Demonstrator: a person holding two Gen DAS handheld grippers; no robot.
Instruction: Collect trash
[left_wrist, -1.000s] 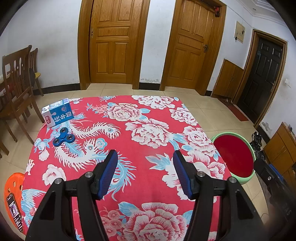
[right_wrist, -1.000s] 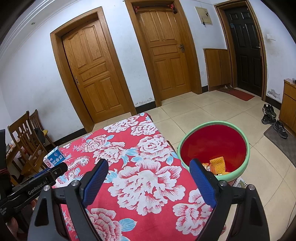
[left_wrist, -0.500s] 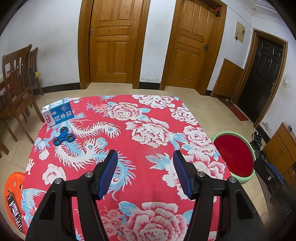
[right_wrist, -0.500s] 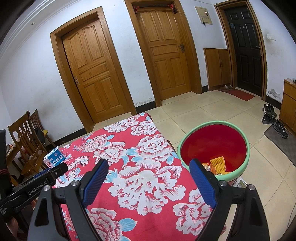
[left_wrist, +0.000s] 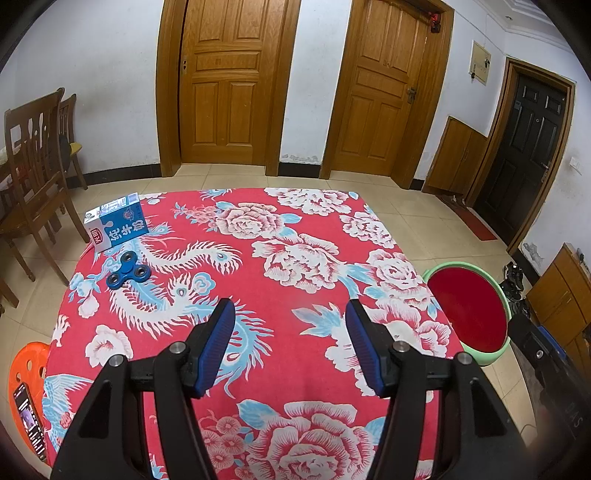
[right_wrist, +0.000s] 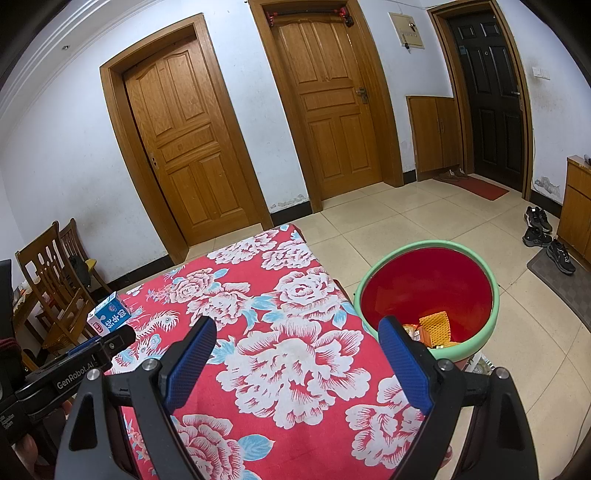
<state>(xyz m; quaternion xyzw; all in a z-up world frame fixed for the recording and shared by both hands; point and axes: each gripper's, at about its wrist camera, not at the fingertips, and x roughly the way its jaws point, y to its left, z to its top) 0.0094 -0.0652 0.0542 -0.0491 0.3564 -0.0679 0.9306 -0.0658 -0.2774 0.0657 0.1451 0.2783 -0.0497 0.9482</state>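
Observation:
A blue and white milk carton (left_wrist: 116, 227) lies at the far left corner of the table with the red flowered cloth (left_wrist: 295, 236); it also shows in the right wrist view (right_wrist: 109, 318). A blue fidget spinner (left_wrist: 128, 274) lies just in front of it. My left gripper (left_wrist: 290, 317) is open and empty above the table's near middle. My right gripper (right_wrist: 297, 332) is open and empty over the table's right side. The green bin (right_wrist: 428, 301) with a red inside stands on the floor right of the table and holds orange scraps (right_wrist: 436, 326).
Wooden chairs (left_wrist: 33, 173) stand left of the table. An orange stool (left_wrist: 26, 373) with a phone (left_wrist: 29, 421) on it is at the near left. The bin also shows in the left wrist view (left_wrist: 467, 306). Shoes (right_wrist: 546, 240) and a cabinet (right_wrist: 578, 206) are at right.

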